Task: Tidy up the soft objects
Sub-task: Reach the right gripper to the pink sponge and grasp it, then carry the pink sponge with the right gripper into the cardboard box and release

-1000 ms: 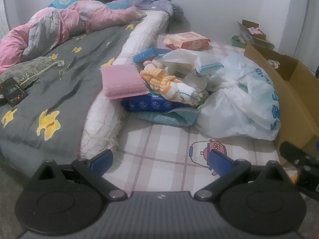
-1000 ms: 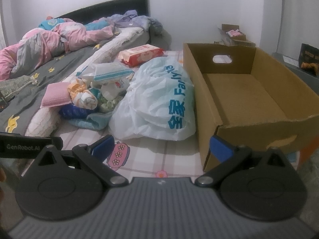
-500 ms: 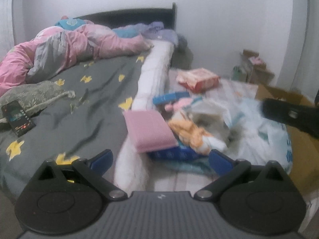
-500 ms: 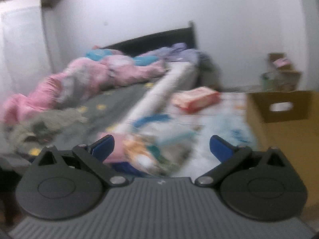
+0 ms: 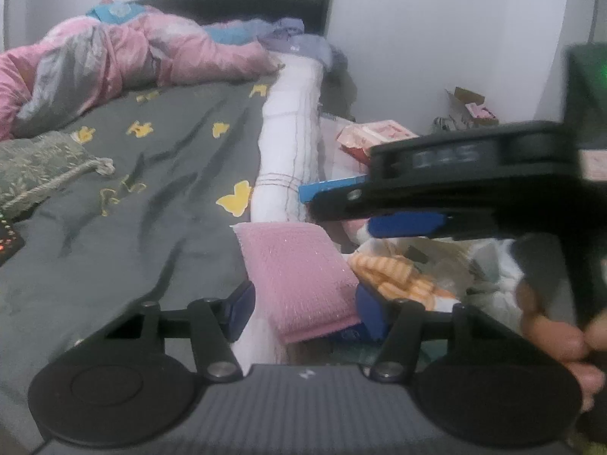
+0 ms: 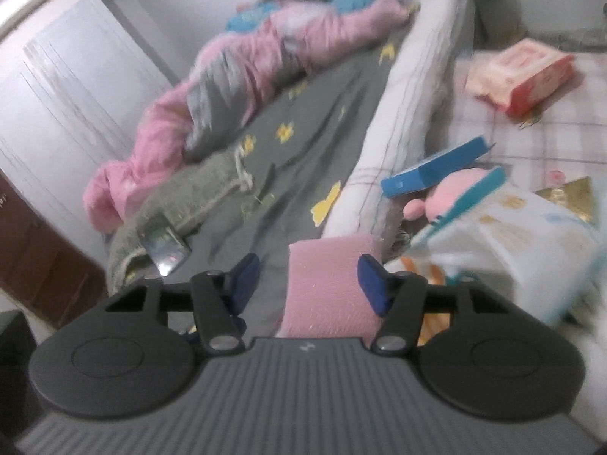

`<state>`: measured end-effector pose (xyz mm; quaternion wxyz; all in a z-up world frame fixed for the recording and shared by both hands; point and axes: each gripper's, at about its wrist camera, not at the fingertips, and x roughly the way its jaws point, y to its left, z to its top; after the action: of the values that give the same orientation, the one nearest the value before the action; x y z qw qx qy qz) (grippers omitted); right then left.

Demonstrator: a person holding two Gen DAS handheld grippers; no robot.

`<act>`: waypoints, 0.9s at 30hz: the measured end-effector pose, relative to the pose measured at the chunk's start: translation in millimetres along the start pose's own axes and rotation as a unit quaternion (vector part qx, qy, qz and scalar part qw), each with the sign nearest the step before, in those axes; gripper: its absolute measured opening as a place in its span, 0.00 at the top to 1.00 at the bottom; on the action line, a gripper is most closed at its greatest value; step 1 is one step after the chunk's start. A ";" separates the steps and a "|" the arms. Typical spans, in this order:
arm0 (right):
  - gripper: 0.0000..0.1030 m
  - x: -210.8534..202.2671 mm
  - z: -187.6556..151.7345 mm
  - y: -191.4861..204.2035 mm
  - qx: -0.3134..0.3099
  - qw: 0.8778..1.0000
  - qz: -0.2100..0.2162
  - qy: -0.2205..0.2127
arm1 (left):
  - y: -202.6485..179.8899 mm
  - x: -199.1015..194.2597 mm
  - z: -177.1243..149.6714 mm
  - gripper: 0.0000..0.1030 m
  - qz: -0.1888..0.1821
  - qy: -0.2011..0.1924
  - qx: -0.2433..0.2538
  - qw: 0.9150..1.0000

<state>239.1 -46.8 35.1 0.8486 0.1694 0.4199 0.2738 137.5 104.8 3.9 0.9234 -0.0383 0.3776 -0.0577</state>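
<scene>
Both hand-held grippers gape wide — left hand-held gripper (image 5: 301,313), right hand-held gripper (image 6: 309,282) — closing in on the pink pad (image 6: 328,284) lying beside the white bolster (image 6: 398,125); it looks light and squashy — pinch across its near edge.

Pink pad (image 5: 299,278): flat, rectangular, textured pink cloth; tilted, lying on top of the pile at the edge of the grey bedspread, overhanging a dark blue pack beneath.
Striped soft toy (image 5: 394,278): orange-and-white stripes, lying on its side just beside the pink pad, on the pile.
Pink plush (image 6: 451,195): rounded, pale pink, resting between a blue box and a teal-edged pack.
White soft pack (image 6: 527,242): pale printed wrapper with teal edging, slumped at the pile's right side; blurred.
Red-pink pack (image 6: 519,72): soft rectangular packet, lying apart from the pile on the checked sheet.
</scene>
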 end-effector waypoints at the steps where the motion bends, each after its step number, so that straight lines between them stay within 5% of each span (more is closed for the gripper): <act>1: 0.45 12.3 6.1 -2.2 0.000 1.000 -0.007 0.017 | 1.9 6.3 2.6 0.43 -0.002 0.007 -0.002 1.000; 9: 0.42 79.7 24.7 -17.9 0.011 0.994 -0.052 0.096 | 11.9 48.2 9.9 0.41 0.005 0.055 -0.013 0.998; 16: 0.34 102.5 28.5 -16.0 0.017 0.990 -0.031 0.136 | 19.4 52.3 11.9 0.42 -0.005 0.048 -0.030 0.998; 27: 0.44 49.7 39.8 5.7 0.021 0.995 0.041 0.087 | 2.1 -12.7 34.8 0.47 0.045 -0.032 -0.005 0.998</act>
<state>294.1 -14.4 30.8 0.7932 0.1803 0.4902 0.3131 153.1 109.5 37.2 0.9363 -0.0280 0.3499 -0.0131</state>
